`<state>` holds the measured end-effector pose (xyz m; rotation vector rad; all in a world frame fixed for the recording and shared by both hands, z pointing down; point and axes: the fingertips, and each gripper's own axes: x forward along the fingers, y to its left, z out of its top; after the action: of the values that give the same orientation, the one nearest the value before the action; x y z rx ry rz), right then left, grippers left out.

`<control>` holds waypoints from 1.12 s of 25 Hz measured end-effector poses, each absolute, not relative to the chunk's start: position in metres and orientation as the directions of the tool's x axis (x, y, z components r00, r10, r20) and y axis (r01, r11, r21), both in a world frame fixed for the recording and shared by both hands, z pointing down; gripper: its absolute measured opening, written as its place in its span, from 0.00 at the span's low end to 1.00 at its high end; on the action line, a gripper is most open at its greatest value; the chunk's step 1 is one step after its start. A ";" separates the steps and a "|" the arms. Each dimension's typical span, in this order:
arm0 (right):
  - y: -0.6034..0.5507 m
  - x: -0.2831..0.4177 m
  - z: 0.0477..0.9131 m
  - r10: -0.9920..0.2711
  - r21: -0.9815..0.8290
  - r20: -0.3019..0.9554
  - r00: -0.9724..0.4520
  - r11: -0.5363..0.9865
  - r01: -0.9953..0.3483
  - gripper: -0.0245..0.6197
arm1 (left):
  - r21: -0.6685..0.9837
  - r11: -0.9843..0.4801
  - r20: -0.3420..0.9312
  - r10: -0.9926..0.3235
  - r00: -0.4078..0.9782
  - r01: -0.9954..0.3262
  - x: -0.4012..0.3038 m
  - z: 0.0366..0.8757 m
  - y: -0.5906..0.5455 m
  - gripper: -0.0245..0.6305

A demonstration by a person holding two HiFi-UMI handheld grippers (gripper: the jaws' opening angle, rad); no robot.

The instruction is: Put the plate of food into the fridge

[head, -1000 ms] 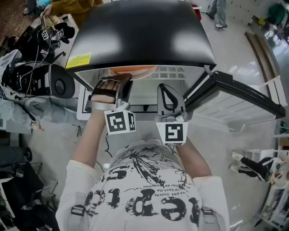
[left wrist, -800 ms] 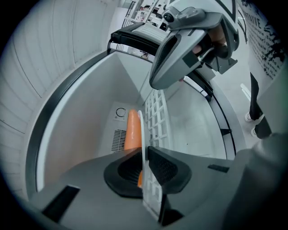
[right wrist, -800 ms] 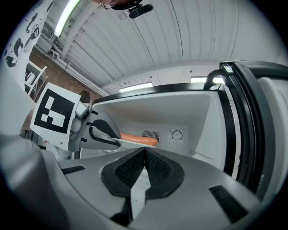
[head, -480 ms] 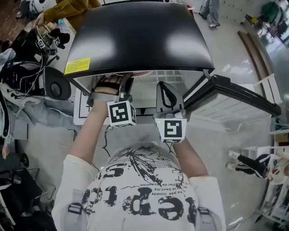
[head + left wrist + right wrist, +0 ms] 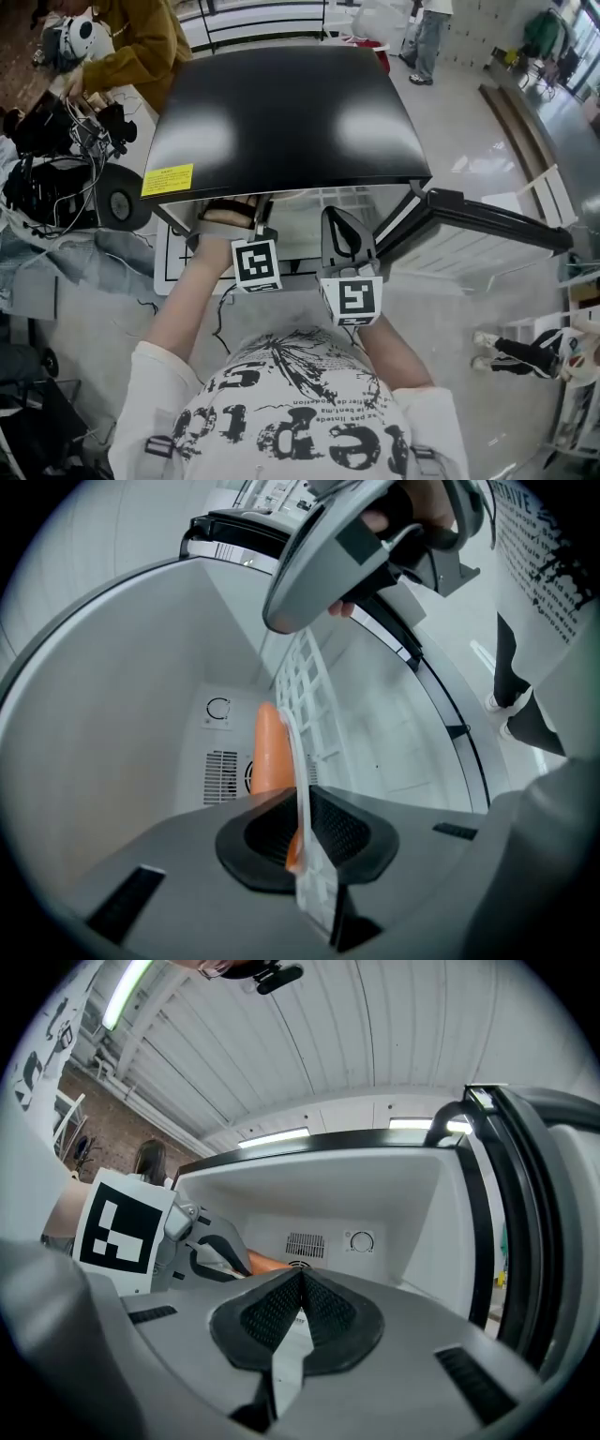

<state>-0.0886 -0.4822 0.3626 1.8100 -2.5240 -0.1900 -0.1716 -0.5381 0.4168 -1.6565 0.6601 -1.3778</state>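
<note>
The orange plate (image 5: pixel 272 752) lies inside the white fridge cavity on a white gridded rack (image 5: pixel 309 696). Its food is hidden. My left gripper (image 5: pixel 298 832) is shut on the plate's rim together with the rack's edge. In the right gripper view, my right gripper (image 5: pixel 298 1302) is shut on the rack's thin white edge, with the plate (image 5: pixel 272 1262) showing just beyond it. In the head view both grippers reach side by side under the black fridge top (image 5: pixel 281 112). The left gripper (image 5: pixel 246 208) has its tips hidden there, and the right gripper (image 5: pixel 342 225) stands beside it.
The fridge door (image 5: pixel 487 225) stands open to the right. A vent (image 5: pixel 305 1244) and a dial (image 5: pixel 361 1240) sit on the fridge's back wall. A cluttered table with cables (image 5: pixel 56 159) and a person in a yellow top (image 5: pixel 141 37) are at the left.
Both grippers have moved deeper into the fridge. The orange plate, seen under the top edge a second ago, is now hidden from the head view.
</note>
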 end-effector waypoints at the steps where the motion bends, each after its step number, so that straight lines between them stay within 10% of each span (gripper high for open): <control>1: -0.484 -0.089 0.360 -0.945 0.120 -0.052 -0.322 0.314 -0.942 0.04 | -0.858 -0.505 0.511 -0.815 0.271 0.100 -0.169 0.415 -0.538 0.10; 14: -0.481 -0.094 0.350 -0.943 0.336 -0.080 -0.323 0.279 -0.900 0.04 | -0.850 -0.527 0.467 -0.767 0.440 -0.018 -0.155 0.398 -0.533 0.31; 28: -0.485 -0.104 0.348 -0.922 0.338 -0.112 -0.372 0.316 -0.886 0.04 | -0.571 -0.638 0.360 -0.761 0.540 -0.517 -0.156 0.388 -0.534 0.46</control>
<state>-0.1041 -0.4847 0.3484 1.6993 -2.4645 -0.5298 -0.1559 -0.5338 0.3885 -2.3827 1.0441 -0.8373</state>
